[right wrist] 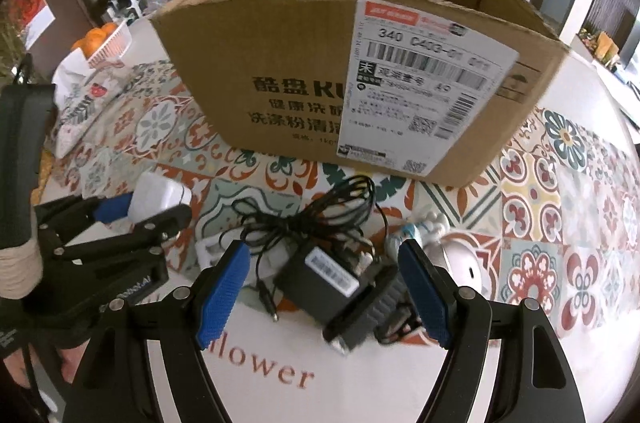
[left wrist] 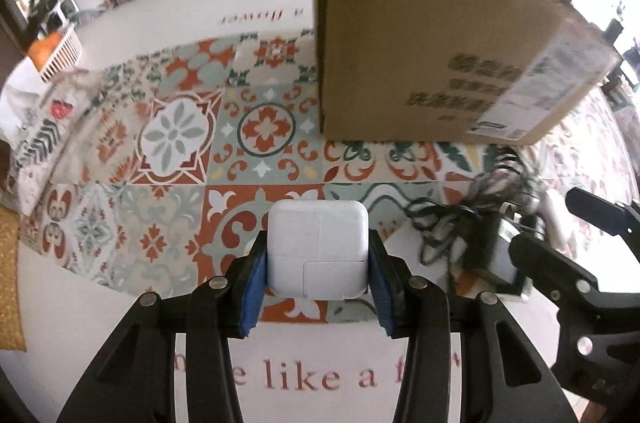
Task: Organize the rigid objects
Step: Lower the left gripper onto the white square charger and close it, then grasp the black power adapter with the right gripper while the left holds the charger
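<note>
- Charger [left wrist: 318, 249]: this white square block sits between the 2 blue pads [left wrist: 256, 289] of the left gripper [left wrist: 318, 297]. The pads press on its 2 sides and pinch it. It is held up above the patterned tablecloth [left wrist: 180, 143].
- From the right wrist view, the same charger [right wrist: 158, 199] shows in the left gripper [right wrist: 132, 213], off to the left of the box.
- Right gripper [right wrist: 322, 295] has its 2 blue pads [right wrist: 222, 297] spread wide. They pinch nothing.
- Between those pads, on the cloth, lies a black power block [right wrist: 344, 291] with a white sticker. Whether the pads touch it, I cannot tell.
- Its thin black cord [right wrist: 320, 211] lies in a messy bunch just behind it.
- A big brown cardboard box [right wrist: 360, 83] stands on the cloth behind the cord. Its top is open and it has a white shipping label [right wrist: 420, 83].
- A small blue and white toy [right wrist: 420, 229] lies near the right pad.
- A white basket of oranges [right wrist: 106, 43] sits far back on the left.
</note>
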`<action>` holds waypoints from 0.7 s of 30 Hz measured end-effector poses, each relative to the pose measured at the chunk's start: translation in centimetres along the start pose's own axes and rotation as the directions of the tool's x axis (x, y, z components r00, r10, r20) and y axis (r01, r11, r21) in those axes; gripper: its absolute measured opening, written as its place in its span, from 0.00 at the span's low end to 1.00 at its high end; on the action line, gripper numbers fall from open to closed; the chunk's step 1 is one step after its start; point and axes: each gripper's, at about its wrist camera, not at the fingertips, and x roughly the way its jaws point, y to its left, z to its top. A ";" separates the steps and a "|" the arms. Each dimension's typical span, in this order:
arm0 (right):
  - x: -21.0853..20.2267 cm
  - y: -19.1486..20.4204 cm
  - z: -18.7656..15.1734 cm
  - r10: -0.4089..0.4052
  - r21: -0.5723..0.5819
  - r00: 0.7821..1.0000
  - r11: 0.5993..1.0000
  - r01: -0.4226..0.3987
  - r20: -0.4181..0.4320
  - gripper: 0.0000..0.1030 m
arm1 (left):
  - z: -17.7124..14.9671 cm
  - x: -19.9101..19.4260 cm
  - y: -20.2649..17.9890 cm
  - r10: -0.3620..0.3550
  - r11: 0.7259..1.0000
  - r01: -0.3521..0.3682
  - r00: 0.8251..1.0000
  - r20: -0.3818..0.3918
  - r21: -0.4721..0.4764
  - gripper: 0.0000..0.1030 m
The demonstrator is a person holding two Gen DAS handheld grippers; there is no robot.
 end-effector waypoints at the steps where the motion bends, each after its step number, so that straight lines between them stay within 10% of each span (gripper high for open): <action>1: -0.3 -0.1 -0.2 0.004 -0.003 1.000 1.000 -0.004 0.003 0.74 | -0.4 -0.6 -0.2 -0.001 1.000 0.001 1.000 0.010 0.003 0.44; 21: 1.3 0.0 -1.1 0.192 -0.141 0.977 0.969 -0.203 -0.091 0.74 | -2.0 -2.3 -0.7 0.017 0.999 -0.017 1.000 0.005 -0.032 0.44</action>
